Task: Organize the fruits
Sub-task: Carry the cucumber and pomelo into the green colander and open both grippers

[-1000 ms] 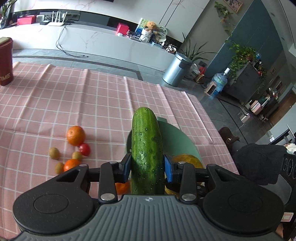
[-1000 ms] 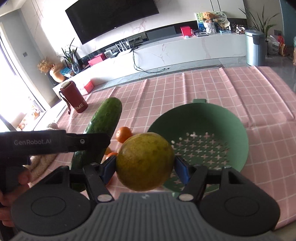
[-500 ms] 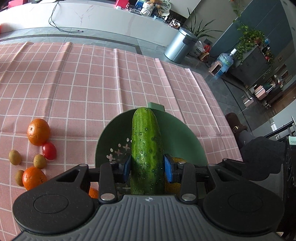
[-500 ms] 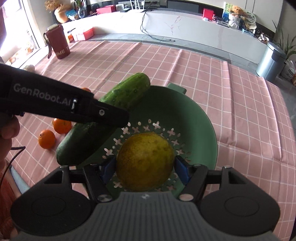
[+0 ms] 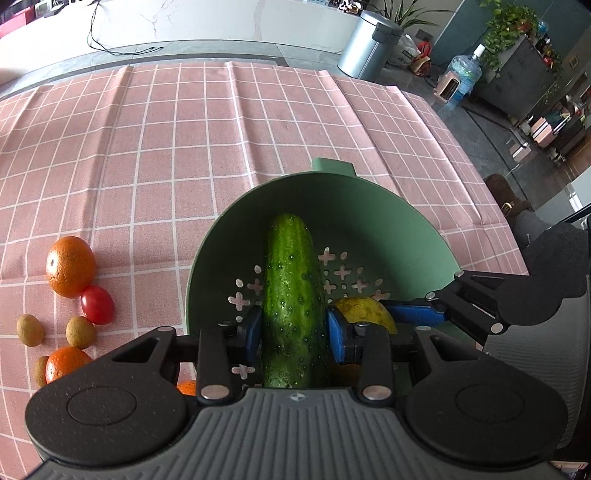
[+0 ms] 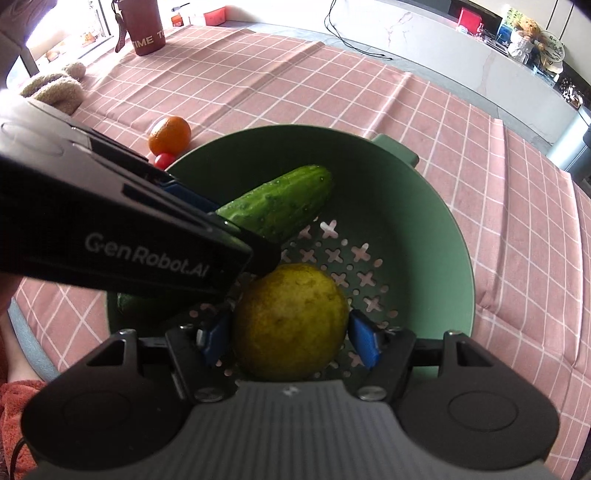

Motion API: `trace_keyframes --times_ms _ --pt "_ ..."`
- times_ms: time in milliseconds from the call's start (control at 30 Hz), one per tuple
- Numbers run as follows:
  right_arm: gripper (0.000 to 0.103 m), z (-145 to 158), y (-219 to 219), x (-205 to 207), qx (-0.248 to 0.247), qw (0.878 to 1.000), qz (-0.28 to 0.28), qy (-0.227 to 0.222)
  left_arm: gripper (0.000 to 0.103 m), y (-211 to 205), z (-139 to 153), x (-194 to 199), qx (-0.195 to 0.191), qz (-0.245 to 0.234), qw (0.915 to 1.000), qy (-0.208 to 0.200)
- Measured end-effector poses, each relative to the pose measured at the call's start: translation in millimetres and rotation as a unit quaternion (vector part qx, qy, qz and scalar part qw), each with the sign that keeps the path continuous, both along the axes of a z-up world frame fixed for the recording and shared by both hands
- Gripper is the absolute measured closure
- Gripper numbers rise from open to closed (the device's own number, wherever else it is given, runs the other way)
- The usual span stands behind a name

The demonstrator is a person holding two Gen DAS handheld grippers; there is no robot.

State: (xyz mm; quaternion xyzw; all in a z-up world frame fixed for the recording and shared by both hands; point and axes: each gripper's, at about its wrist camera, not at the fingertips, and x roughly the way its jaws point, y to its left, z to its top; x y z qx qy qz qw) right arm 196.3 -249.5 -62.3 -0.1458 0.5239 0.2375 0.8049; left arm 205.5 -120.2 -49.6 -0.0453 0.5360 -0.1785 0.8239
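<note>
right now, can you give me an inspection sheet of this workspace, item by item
surface: pink checked tablecloth, creased, covering the table
job's things: cucumber and yellow-green round fruit both held over the green colander; whether either touches its floor cannot be told
clutter: two oranges, a cherry tomato and small brown fruits loose on the cloth left of the colander; dark red cup at the far edge
grippers: left claw shut on the cucumber; right claw shut on the round fruit
cables: black cable on the white counter beyond the table
surroundings: metal bin, water bottle, potted plants
</note>
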Motion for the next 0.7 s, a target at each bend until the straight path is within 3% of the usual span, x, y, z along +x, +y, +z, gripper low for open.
trace_keyframes --times_ms 167,300,367,433,600,700 --pt "0.038 -4 2 0 -0.008 1.0 -0.003 0.007 0.061 -7 0 -1 0.024 -0.008 0.9997 -0.006" --pt "0.036 -2 3 -1 -0.013 1.0 -0.009 0.01 0.056 -6 1 0 0.018 -0.003 0.9998 -0.006" --pt "0.025 1 6 -2 -0.026 1.0 -0.011 0.0 0.053 -2 3 0 0.013 0.003 0.9999 -0.002" --pt "0.023 6 8 -4 -0.037 0.999 -0.013 -0.009 0.053 0 7 -3 0.011 0.003 0.9999 -0.006" --pt "0.023 20 13 -13 -0.052 0.998 -0.016 -0.024 0.051 8 29 -18 -0.006 -0.003 0.9994 -0.033" --pt "0.023 33 19 -21 -0.064 0.997 -0.021 -0.041 0.047 13 46 -31 0.007 -0.006 0.9982 -0.06"
